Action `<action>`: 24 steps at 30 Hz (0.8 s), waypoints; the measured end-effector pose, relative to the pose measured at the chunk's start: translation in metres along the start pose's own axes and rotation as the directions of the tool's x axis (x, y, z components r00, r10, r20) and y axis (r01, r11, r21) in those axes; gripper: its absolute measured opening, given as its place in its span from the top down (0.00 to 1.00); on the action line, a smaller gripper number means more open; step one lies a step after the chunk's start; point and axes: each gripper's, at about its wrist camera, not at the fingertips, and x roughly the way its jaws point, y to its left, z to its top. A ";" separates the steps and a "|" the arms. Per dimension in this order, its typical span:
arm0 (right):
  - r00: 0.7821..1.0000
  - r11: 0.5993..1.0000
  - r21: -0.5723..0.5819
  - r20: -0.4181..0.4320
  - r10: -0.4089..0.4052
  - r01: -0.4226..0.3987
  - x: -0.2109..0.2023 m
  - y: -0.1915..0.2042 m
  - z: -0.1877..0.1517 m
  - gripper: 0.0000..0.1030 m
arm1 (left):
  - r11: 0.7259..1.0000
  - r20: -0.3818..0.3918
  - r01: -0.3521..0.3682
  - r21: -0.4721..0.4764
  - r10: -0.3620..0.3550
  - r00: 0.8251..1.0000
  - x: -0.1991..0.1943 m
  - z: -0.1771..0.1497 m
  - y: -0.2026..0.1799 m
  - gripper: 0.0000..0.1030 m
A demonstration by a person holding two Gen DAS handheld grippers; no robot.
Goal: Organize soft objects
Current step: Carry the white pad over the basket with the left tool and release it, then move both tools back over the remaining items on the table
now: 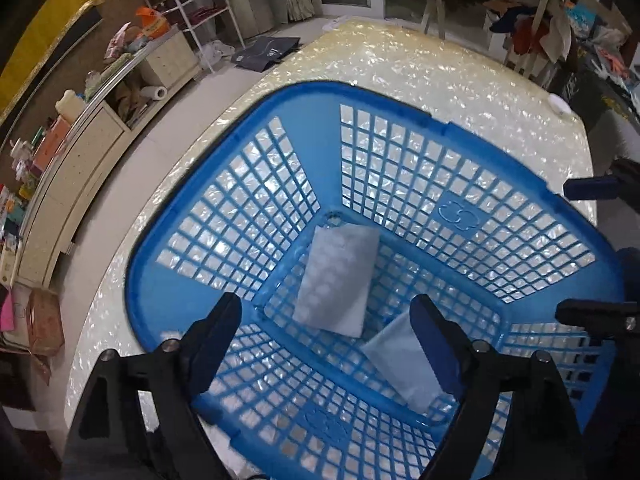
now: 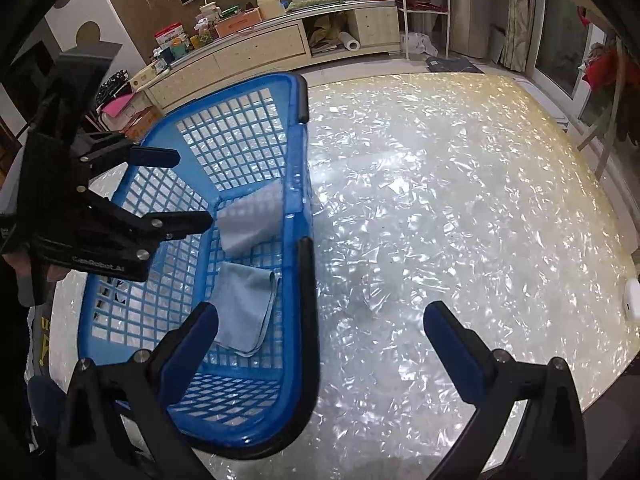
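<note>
two cloths in blue basket, both grippers open and empty

a blue plastic laundry basket with lattice walls and floor stands on a table with a glossy, pearl-flake top. its black handle lies folded along the rim on the side facing the right gripper.

inside the basket lie two soft items. a white cloth, folded to a rectangle, leans in the far corner, partly on the floor and partly against the wall. a pale blue cloth, loosely folded, lies flat on the basket floor just nearer than the white one; the two appear close, and contact between them cannot be confirmed.

the left gripper points steeply down over the basket interior. its jaws stand wide apart with nothing between the pads; both cloths rest below it, untouched.

the right gripper hangs above the basket's near rim and the adjoining table top. its jaws are spread wide and carry nothing.

a small white object sits near the table's edge, well apart from the basket. a low cream cabinet with clutter on top runs along the back wall.
</note>
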 end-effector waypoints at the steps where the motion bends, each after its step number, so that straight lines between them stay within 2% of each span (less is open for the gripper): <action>1: 1.000 1.000 -0.003 0.004 0.000 0.000 -0.003 0.002 -0.001 0.00 | 1.000 0.011 -0.001 -0.010 0.001 1.000 -0.006 -0.003 0.001 0.17; 3: 1.000 1.000 -0.007 0.009 0.003 -0.003 -0.008 0.007 -0.001 0.00 | 0.999 0.032 0.013 -0.033 -0.011 0.999 -0.019 -0.010 0.000 0.14; 6: 1.000 1.000 0.005 0.015 -0.003 0.003 -0.019 0.014 -0.002 0.00 | 0.993 0.042 0.072 -0.091 -0.068 0.997 -0.039 -0.021 0.005 0.10; 9: 1.000 1.000 -0.007 0.025 0.000 0.000 -0.030 0.024 -0.003 0.00 | 0.987 0.065 0.088 -0.131 -0.080 0.995 -0.062 -0.036 0.007 0.00; 11: 0.999 1.000 -0.024 0.035 -0.011 0.011 -0.039 0.034 -0.004 0.00 | 0.986 0.088 0.091 -0.142 -0.079 0.993 -0.077 -0.046 0.005 0.00; 17: 0.998 0.995 -0.093 0.067 -0.012 0.018 -0.069 0.073 -0.010 0.00 | 0.986 0.144 0.046 -0.159 -0.023 0.989 -0.126 -0.081 -0.003 0.00; 21: 0.997 0.991 -0.135 0.079 -0.004 0.015 -0.077 0.099 -0.013 0.00 | 0.982 0.166 -0.030 -0.187 0.062 0.984 -0.158 -0.108 -0.007 0.00; 24: 0.997 0.984 -0.177 0.075 0.001 0.012 -0.077 0.121 -0.015 0.00 | 0.977 0.163 -0.055 -0.208 0.090 0.982 -0.173 -0.131 -0.007 0.00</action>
